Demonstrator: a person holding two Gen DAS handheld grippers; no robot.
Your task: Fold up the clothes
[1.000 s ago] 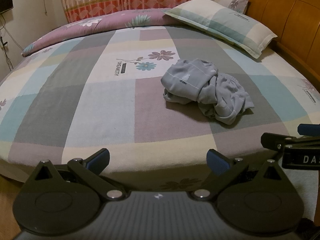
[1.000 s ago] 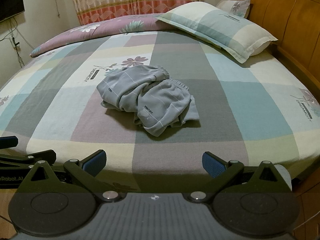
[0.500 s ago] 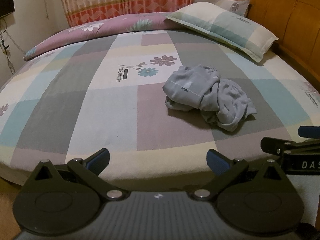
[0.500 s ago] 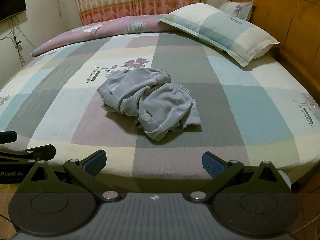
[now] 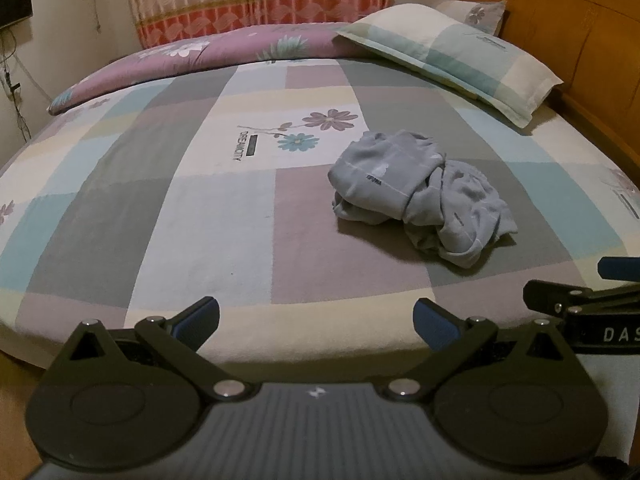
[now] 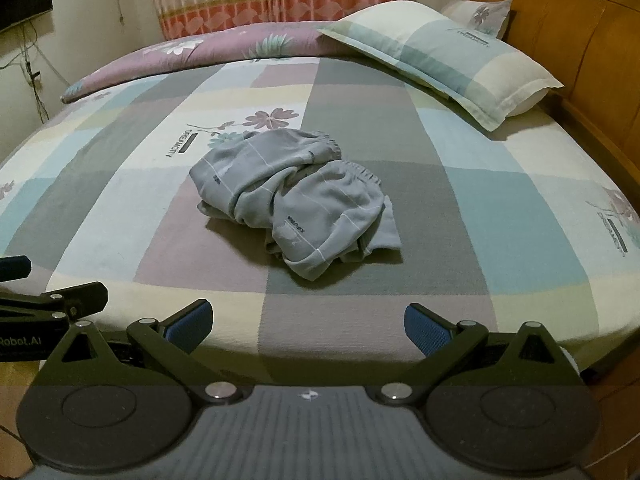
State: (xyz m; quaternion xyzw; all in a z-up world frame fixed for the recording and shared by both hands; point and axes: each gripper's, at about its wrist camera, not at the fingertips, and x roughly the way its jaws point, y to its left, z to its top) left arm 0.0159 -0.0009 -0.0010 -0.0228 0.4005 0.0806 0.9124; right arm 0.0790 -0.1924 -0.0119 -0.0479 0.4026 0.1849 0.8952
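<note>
Grey clothes (image 6: 294,208) lie crumpled mid-bed (image 6: 540,216), untouched, both claws, left (image 5: 316,322) and right (image 6: 308,322), spread wide and empty at the near edge, probably lining up a first grab.

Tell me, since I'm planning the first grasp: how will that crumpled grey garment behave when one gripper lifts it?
The grey garment looks soft and bunched, so it will probably droop and unfurl. Its overlapping folds may come up together. It probably won't slide on the checked bedsheet.

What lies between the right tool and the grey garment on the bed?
Only bare checked bedsheet. The right wrist view shows it between the open right tool and the crumpled grey garment.
</note>
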